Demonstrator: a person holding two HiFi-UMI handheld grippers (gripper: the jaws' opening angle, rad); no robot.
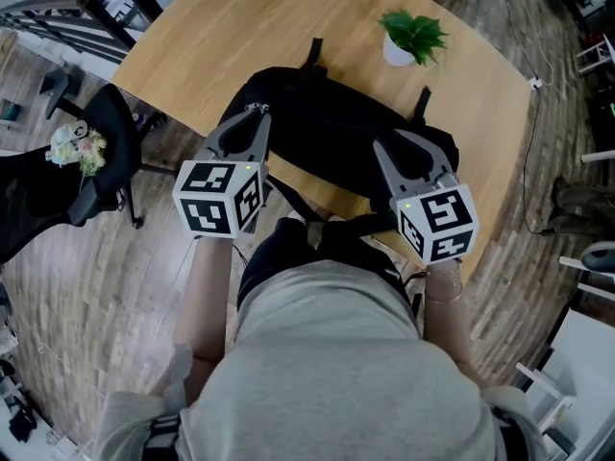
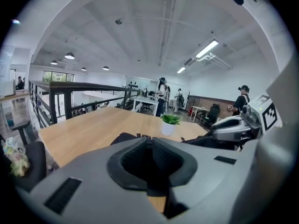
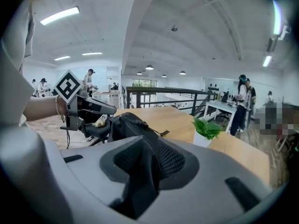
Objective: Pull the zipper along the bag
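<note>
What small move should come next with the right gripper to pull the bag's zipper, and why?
Probably lower the right gripper onto the black bag to find the zipper pull: its fingers stand apart and empty, it hovers above the bag's near edge, and the left gripper, shut on nothing, holds no fabric either.

Grey shirt (image 1: 336, 353). Left hand-held gripper (image 1: 256, 113) and right hand-held gripper (image 1: 389, 142): grey shells, black pads (image 2: 135, 160), black-and-white marker cubes (image 1: 219, 197).
</note>
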